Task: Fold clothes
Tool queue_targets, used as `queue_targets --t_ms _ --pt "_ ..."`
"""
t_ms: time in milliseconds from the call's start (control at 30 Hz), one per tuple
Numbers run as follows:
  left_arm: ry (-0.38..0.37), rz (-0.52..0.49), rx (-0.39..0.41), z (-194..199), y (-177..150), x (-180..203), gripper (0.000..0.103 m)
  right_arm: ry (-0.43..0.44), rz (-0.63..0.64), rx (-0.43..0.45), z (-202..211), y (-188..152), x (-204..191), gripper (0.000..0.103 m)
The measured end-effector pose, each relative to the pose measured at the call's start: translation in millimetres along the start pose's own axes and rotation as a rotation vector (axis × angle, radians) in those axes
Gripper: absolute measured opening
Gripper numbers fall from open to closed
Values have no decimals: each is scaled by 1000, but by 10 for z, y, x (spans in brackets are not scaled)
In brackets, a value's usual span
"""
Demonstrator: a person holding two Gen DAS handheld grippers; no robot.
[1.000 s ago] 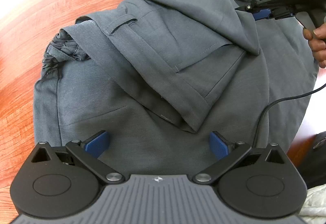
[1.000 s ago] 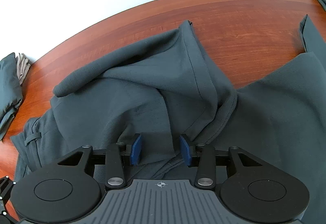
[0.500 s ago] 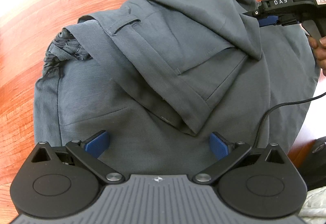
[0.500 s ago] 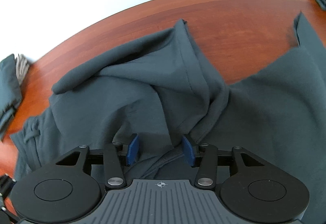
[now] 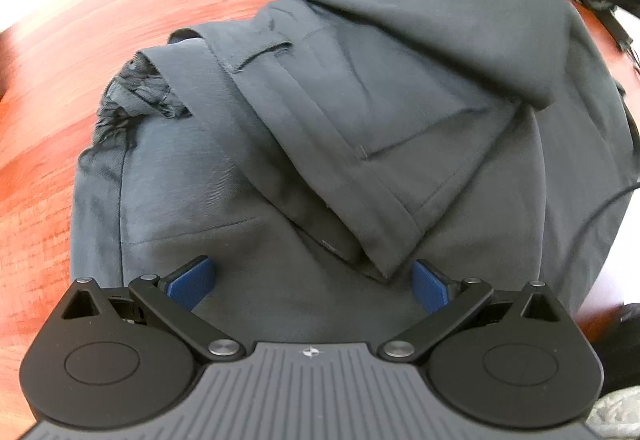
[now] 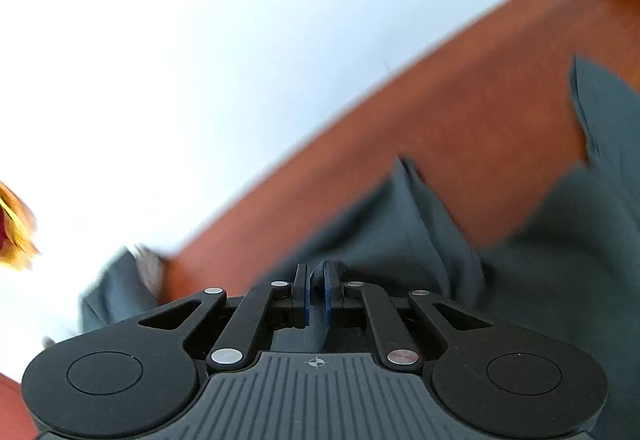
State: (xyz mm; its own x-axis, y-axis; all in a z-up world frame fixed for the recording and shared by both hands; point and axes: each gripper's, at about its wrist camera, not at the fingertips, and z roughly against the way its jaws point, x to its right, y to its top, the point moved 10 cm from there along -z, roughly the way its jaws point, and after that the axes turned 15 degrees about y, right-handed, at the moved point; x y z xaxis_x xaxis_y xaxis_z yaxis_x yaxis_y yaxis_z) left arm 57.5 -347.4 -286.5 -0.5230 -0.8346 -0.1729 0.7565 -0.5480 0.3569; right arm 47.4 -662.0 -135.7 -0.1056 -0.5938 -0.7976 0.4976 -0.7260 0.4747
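Lying crumpled on the wooden table point(image 5: 132, 0), the grey trousers point(image 5: 320, 144) are overlooked by the left gripper point(image 5: 312, 284), its jaws spread wide. Fabric of the trousers point(image 6: 400, 224) is seen pinched between the right gripper point(image 6: 316, 296), whose jaws have just closed.

Reddish wood table point(image 5: 132, 0) with a curved edge spreading ahead of and beneath the jaws, bright white floor or wall point(image 6: 200, 40) beyond its rim, even strong light washing that far surface out.
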Motion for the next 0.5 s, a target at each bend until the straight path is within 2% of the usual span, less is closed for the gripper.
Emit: queue_targets --t_ms 167,367,500 --pt "46 104 -16 79 13 -143 103 151 3 127 308 531 -419 8" --pt "109 237 83 468 108 -196 103 266 19 249 772 1212 -761 8" --pt "133 302 102 619 197 -45 103 327 42 304 1133 1637 -841 5"
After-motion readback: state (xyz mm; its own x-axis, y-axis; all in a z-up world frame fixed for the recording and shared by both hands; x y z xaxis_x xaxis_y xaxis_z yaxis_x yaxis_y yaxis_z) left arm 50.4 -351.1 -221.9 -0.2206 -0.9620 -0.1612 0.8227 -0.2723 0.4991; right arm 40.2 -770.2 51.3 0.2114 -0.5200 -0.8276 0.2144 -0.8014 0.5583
